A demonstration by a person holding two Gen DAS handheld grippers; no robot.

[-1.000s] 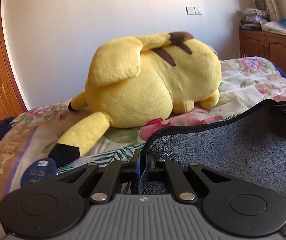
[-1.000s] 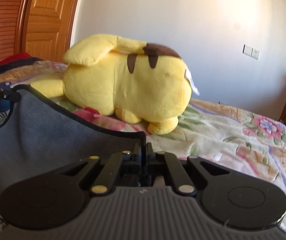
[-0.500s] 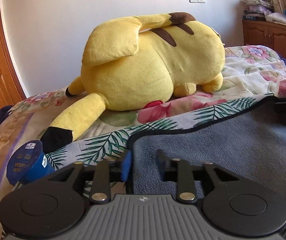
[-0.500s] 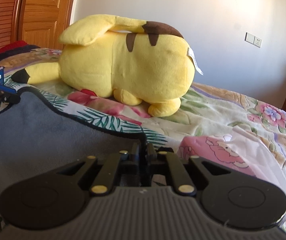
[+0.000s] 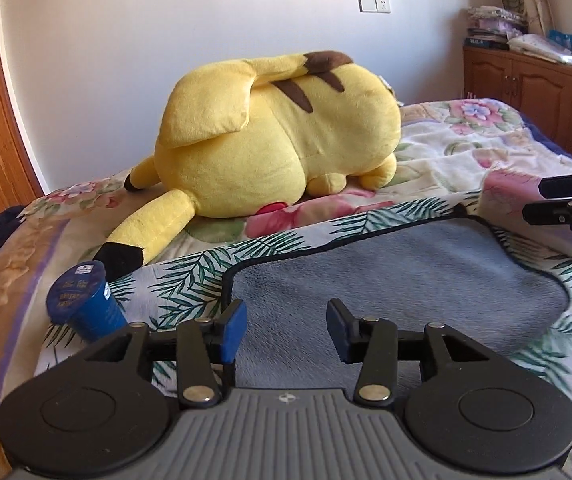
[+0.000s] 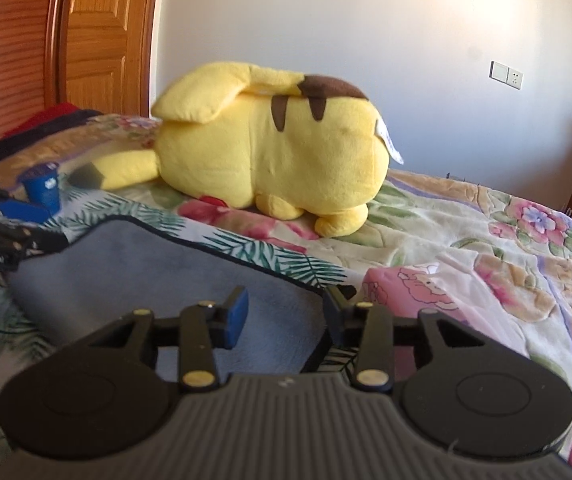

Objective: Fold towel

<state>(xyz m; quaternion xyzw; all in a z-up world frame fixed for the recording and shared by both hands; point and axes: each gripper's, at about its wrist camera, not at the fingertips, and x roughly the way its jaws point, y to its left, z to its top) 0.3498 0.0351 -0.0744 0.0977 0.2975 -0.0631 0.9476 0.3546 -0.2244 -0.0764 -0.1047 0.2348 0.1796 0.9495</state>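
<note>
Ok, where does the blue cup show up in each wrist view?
Left wrist: blue cup lies tipped at lower left, beside the left claw.
Right wrist: blue cup sits far left, mid-height, blurred.
Shared landmark: the yellow plush, whose black-tipped ear points toward the cup.

Both wrist cams sit low over the bed [image 5: 465, 152], facing the wall — left from the door side, right opposite. Shared: towel [image 5: 397, 276] [image 6: 190, 272], yellow plush [image 5: 278, 140] [image 6: 270, 144] — close range.
</note>
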